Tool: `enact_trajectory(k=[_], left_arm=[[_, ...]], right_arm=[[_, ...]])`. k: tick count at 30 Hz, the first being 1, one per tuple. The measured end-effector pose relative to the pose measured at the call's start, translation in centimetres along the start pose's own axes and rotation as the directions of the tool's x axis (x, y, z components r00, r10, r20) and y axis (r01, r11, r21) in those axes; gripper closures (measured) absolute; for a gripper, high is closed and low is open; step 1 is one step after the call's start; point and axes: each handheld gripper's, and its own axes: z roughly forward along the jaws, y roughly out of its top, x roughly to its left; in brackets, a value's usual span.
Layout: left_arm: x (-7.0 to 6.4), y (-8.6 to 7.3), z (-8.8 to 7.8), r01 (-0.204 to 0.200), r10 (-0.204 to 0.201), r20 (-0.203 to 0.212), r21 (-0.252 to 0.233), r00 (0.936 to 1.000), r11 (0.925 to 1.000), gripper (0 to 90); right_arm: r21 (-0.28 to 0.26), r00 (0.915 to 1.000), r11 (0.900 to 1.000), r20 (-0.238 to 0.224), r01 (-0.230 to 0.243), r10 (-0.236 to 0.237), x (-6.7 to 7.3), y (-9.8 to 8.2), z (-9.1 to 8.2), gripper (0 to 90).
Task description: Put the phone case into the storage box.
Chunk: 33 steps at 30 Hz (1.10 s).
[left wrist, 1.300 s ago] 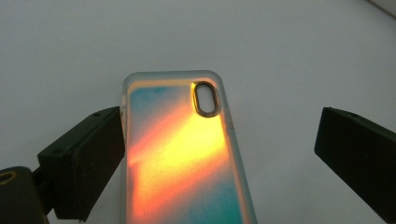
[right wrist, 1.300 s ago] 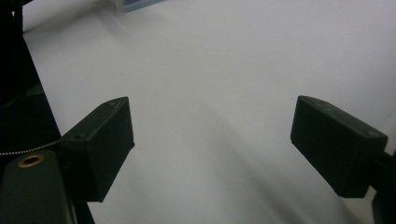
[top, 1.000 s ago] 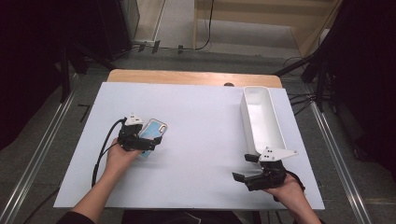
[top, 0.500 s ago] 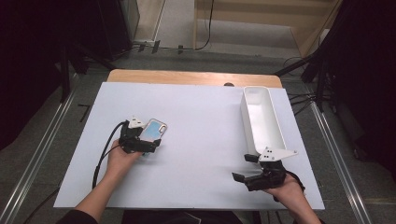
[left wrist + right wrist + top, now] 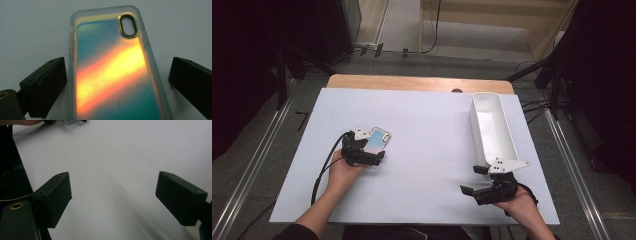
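Observation:
An iridescent phone case with a clear rim and an oval camera hole lies flat on the white table, left of the middle. My left gripper is open, with one black jaw on each side of the near end of the case. In the left gripper view the left jaw stands close to the case's edge and the right jaw stands well off it. My right gripper is held near the front right of the table, open, with bare white surface between its jaws.
A long white empty bin stands along the right side of the table, just beyond the right gripper. A wooden strip borders the far edge. The left gripper's cable trails toward the front.

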Motion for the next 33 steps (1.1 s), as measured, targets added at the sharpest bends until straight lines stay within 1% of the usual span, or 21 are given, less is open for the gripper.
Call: enact_trajectory(k=[5, 6, 7, 8, 10, 11, 14, 17, 23, 28, 31, 33], left_arm=[[-0.08, -0.08, -0.12, 0.01, -0.01, -0.01, -0.004, 0.9999, 0.9999, 3.3], [-0.11, -0.12, -0.15, 0.014, -0.014, -0.011, -0.008, 0.9998, 0.9999, 4.7], [-0.19, -0.19, -0.25, 0.022, -0.022, -0.02, -0.015, 0.9996, 0.9996, 6.2], [-0.21, -0.24, -0.36, 0.016, -0.016, -0.027, -0.015, 0.9995, 0.9998, 8.9], [-0.32, -0.29, -0.36, 0.025, -0.025, -0.026, -0.024, 0.9993, 0.9994, 12.7], [-0.36, -0.31, -0.38, 0.03, -0.031, -0.028, -0.027, 0.9991, 0.9992, 13.7], [-0.37, -0.33, -0.45, 0.029, -0.03, -0.032, -0.026, 0.999, 0.9992, 15.5], [-0.35, -0.35, -0.42, 0.032, -0.033, -0.03, -0.031, 0.999, 0.999, 15.8], [-0.26, -0.31, -0.51, 0.029, -0.029, -0.027, -0.025, 0.9992, 0.9993, 16.4], [-0.3, -0.22, -0.53, 0.032, -0.033, -0.028, -0.022, 0.9991, 0.9992, 16.6], [-0.29, -0.17, -0.51, 0.039, -0.04, -0.025, -0.028, 0.9989, 0.9988, 16.6], [-0.29, -0.14, -0.58, 0.035, -0.035, -0.027, -0.02, 0.999, 0.9992, 16.6]], right_arm=[[0.002, 1.0, 1.0, -0.002, 0.001, 0.0, 0.03, 0.02, 0.02, 12.1], [0.002, 1.0, 1.0, -0.002, 0.0, 0.0, 0.05, 0.02, 0.01, 12.1], [0.001, 1.0, 1.0, -0.004, 0.0, 0.0, 0.05, 0.02, 0.02, 12.1], [0.0, 1.0, 1.0, -0.004, 0.002, -0.002, 0.04, 0.02, 0.03, 12.1], [0.0, 1.0, 1.0, -0.003, 0.003, -0.003, 0.06, 0.02, 0.05, 12.1], [0.0, 1.0, 1.0, -0.003, 0.003, -0.003, 0.06, 0.02, 0.06, 12.1], [0.005, 1.0, 1.0, -0.005, -0.002, 0.002, 0.12, 0.02, 0.07, 12.1], [0.004, 1.0, 1.0, -0.009, 0.004, -0.004, 0.13, 0.02, 0.12, 12.1], [0.004, 0.9999, 1.0, -0.009, 0.008, -0.008, 0.19, 0.02, 0.19, 12.1], [0.0, 0.9999, 1.0, -0.011, 0.013, -0.013, 0.2, 0.03, 0.15, 12.1], [-0.002, 0.9998, 1.0, -0.013, 0.015, -0.015, 0.19, 0.03, 0.14, 12.1], [-0.005, 0.9998, 1.0, -0.014, 0.016, -0.016, 0.23, 0.05, 0.11, 12.1]])
